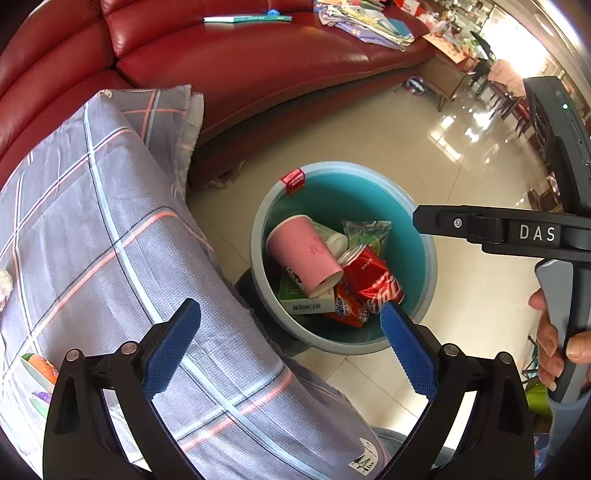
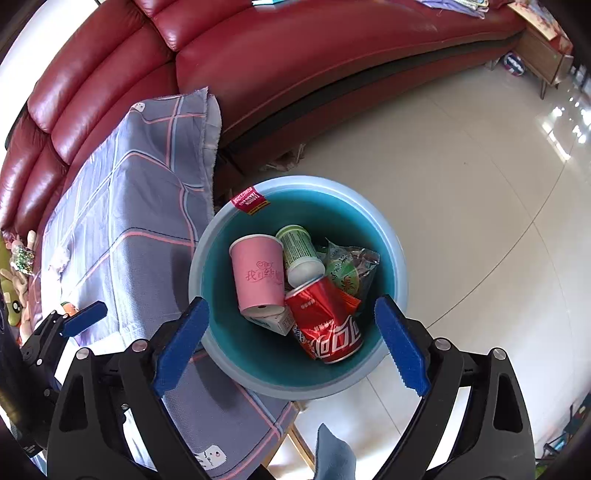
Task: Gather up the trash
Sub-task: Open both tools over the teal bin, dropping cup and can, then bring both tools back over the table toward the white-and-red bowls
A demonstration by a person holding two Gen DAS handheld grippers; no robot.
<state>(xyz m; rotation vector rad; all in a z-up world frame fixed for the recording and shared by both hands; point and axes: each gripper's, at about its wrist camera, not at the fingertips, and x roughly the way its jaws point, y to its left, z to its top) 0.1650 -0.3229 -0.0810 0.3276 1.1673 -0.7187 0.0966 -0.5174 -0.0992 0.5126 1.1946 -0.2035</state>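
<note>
Red Coca-Cola can [image 2: 327, 325] beside "Ovaltine" packet [image 1: 347, 308] in bin [image 2: 391, 236].

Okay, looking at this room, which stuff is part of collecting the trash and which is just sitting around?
Job: bin, pink cup, red can, green bottle, snack wrapper, small carton.
Lying about: sofa, checked cloth, book.

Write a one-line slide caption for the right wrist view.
Open right tongs hover over a teal bin holding a pink paper cup and Coca-Cola can.
</note>
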